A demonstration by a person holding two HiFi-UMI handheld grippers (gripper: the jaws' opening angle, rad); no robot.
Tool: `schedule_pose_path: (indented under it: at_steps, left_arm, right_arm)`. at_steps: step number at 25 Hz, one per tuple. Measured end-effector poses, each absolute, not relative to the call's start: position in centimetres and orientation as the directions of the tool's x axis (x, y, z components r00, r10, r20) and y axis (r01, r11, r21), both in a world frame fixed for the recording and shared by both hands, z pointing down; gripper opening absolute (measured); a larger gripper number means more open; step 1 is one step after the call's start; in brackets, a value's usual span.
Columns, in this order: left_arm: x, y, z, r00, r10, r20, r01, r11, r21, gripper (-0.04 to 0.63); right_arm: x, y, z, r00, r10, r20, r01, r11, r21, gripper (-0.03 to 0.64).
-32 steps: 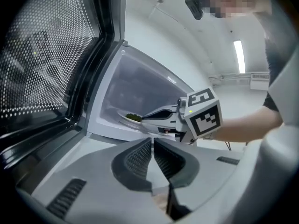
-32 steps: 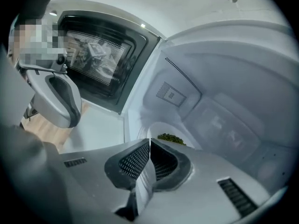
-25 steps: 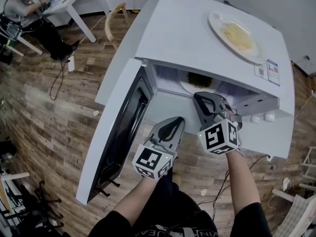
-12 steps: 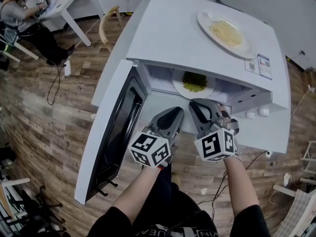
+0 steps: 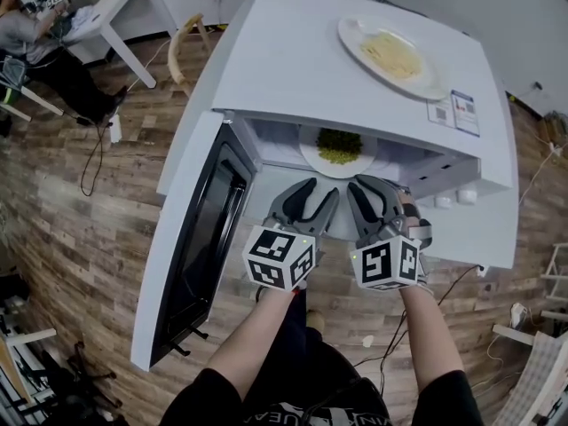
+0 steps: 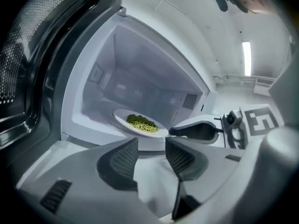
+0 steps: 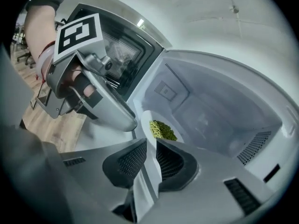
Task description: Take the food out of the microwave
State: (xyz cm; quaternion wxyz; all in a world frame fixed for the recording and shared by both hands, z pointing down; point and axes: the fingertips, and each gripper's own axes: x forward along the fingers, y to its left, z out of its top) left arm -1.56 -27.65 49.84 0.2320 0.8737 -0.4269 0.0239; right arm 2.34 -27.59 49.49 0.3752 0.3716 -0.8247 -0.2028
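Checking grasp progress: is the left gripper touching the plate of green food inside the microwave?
Apart. Left gripper view: the plate lies beyond the left gripper, microwave floor showing between them; its fingers are opening, nothing between them.

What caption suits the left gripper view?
Left gripper, jaws opening and empty, faces the plate of green food inside the microwave.

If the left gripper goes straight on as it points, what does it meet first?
Probably the plate of greens in the microwave. The left gripper is opening its jaws, nothing between them.
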Motion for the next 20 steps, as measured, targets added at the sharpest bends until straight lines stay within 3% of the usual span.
schedule_pose_path:
  at_steps: [5,9,20]
  left_arm:
    - [-1.3,-27.9,50.3,0.625,-0.735,0.264,-0.773,-0.537,0.337,0.190]
    - [-1.7,-28.1,50.4,0.613,-0.749,0.254,-0.776,-0.508,0.374,0.190]
    - [-1.3,-28.5,49.1,0.656,-0.743,0.134,-0.594,-0.398,0.699,0.189]
  right_arm:
    - [1.8,-28.3,50.4,-0.415,-0.763,0.496,-0.371,0.640,0.673,0.110]
    - [1.4,-28.9,50.7,-0.399,-0.777,0.487,-0.349,0.619,0.703,0.108]
    - [1.2,-26.8,49.8,-0.481,-0.774,0.411,-0.309,0.589,0.747,0.060]
